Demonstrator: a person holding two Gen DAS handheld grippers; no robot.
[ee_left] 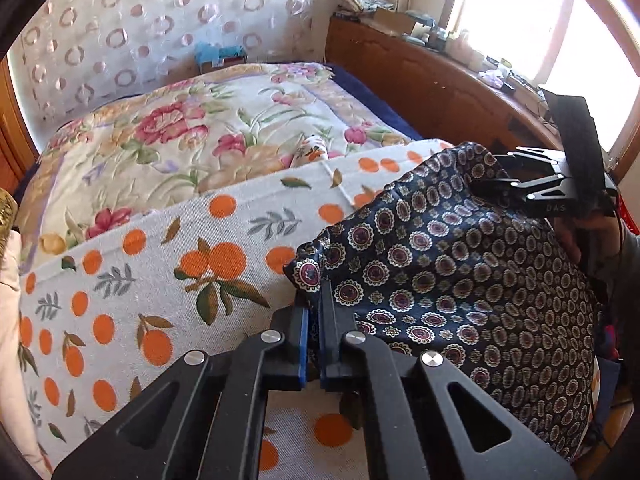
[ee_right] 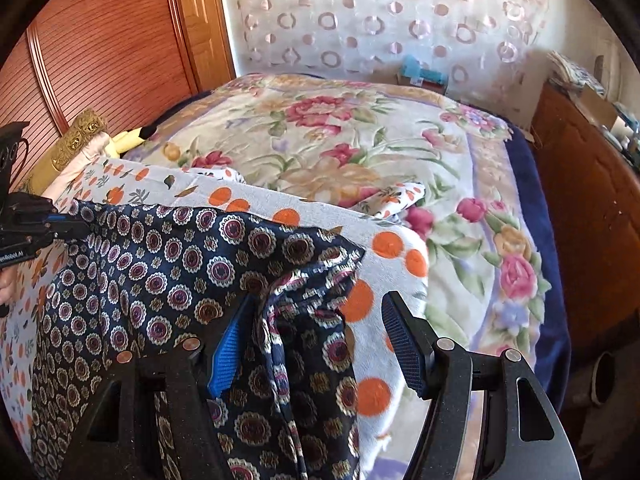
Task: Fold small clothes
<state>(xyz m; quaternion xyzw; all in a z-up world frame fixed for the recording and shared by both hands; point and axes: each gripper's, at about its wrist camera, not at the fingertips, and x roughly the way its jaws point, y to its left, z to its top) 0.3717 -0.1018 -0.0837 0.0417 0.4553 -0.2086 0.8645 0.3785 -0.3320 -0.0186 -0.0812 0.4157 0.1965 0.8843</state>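
Pinching navy patterned garment [ee_left: 460,280] edge, left hand-held gripper [ee_left: 314,300] closed, right hand-held gripper [ee_right: 316,340] agape astride fabric.

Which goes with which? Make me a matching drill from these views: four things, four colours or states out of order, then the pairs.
Things:
1. left gripper
2. right gripper
3. garment
4. blanket

Colours or states:
A. open
B. floral, pink and cream
C. navy with round medallions
D. shut on the garment's corner

Pairs: 1-D, 2-A, 3-C, 4-B
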